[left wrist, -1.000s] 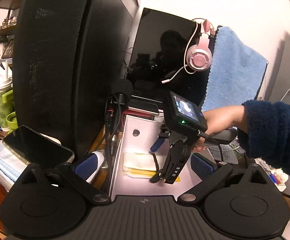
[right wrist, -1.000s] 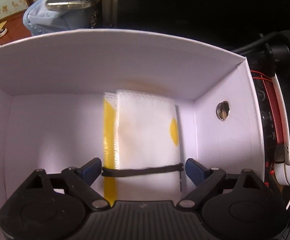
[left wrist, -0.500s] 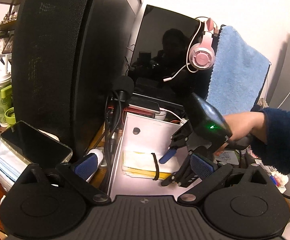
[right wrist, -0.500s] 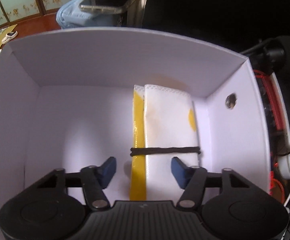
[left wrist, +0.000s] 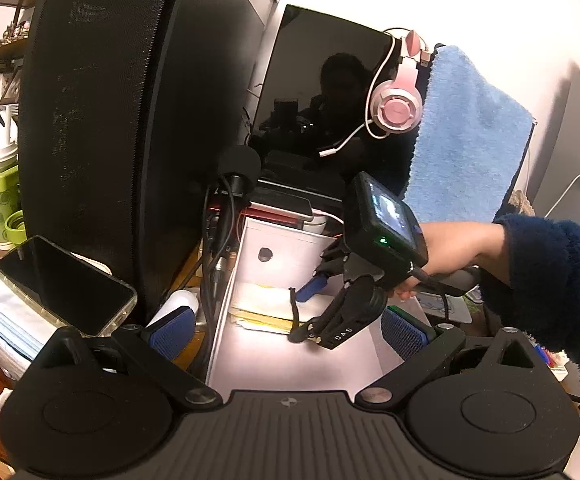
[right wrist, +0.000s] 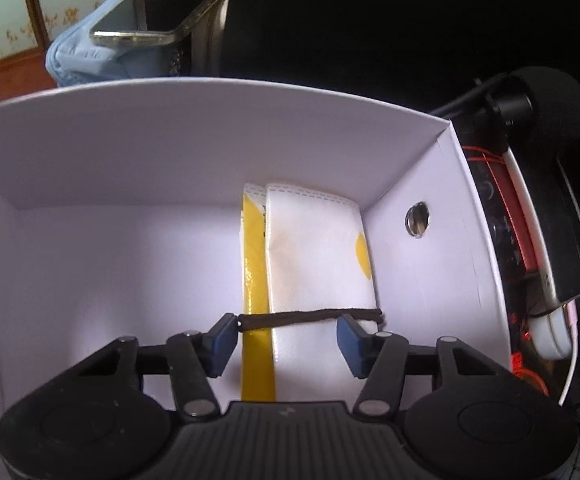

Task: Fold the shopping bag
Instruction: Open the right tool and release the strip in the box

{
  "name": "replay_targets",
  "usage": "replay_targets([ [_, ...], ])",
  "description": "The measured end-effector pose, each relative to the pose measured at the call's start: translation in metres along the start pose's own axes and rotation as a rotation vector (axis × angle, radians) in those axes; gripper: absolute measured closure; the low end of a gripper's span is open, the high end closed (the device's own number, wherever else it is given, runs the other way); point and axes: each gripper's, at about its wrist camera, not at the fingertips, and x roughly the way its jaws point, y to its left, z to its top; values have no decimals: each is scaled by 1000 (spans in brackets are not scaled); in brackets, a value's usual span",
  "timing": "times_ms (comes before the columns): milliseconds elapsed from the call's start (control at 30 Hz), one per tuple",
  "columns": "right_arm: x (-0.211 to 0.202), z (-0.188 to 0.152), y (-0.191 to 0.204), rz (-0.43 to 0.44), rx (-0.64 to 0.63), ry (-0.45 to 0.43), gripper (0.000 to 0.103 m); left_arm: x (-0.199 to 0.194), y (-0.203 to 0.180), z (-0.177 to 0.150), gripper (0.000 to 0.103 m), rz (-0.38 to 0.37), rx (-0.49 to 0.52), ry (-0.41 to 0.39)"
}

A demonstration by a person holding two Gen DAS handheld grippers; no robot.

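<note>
You had the box (right wrist: pixel 194 152) open-topped below your right gripper (right wrist: pixel 286 340), its white floor bare on the left half in the right wrist view. The folded bag (right wrist: pixel 317 256) lay flat against the box's right wall, its long axis running from the far wall toward you, a band (right wrist: pixel 309 316) across its near end. Your right gripper pointed steeply down at that near end, fingers half open and just closing. The bag's yellow strip and part of its white face lay between the pads; the right pad (right wrist: pixel 347 344) was over the bag itself, and I couldn't tell whether either pad touched it. The right hand was plainly the nearer one. Room was tight on the right, against the wall, and free on the left. Your left gripper (left wrist: pixel 286 332) waited outside the box's near end, fingers wide and empty.
</note>
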Motion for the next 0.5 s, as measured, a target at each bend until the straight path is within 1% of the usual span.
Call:
replay_targets([
  [133, -1, -7, 0, -25, 6, -7, 51, 2, -2, -2, 2, 1, -2, 10],
  [233, -2, -14, -1, -31, 30, -18, 50, 3, -4, -2, 2, 5, -7, 21],
  [333, -14, -23, 0, -5, 82, -78, 47, 3, -9, -2, 3, 16, -1, 30],
  [400, -32, -31, -2, 22, 139, -141, 38, 3, -13, -1, 3, 29, 8, 40],
  [467, -55, -45, -5, 50, 226, -226, 26, 3, -19, -1, 3, 42, 20, 49],
  [500, -68, -46, -9, 62, 283, -273, 23, 4, -22, 0, 3, 46, 22, 50],
])
